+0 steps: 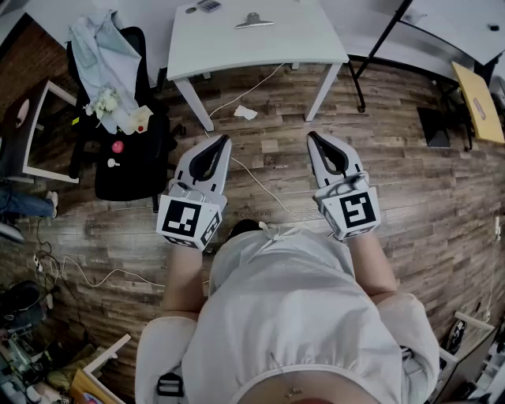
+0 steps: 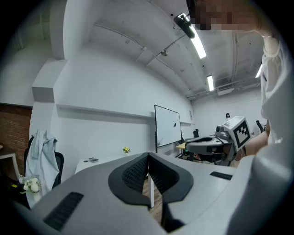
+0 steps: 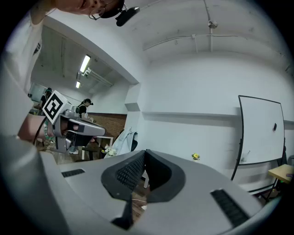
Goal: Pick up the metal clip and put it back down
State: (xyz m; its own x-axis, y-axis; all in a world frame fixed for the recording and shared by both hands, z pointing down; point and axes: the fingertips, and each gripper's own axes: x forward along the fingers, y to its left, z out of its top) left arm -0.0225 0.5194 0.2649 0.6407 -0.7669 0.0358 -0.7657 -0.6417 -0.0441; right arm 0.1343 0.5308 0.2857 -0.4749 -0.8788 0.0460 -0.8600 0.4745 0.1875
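L gripper, R gripper: level, closed, empty

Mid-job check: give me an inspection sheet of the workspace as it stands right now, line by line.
Surface: white table, ahead of both grippers.
Job's things: metal clip lies on the table, apart from both grippers.
Clutter: small dark item on the table; paper scrap on the floor by a table leg.
Grippers: left gripper and right gripper both shut, empty, held level over the floor, short of the table.
Cables: white cable runs over the floor from under the table toward the person.
Surroundings: wood-plank floor; black chair with a pale garment at left.
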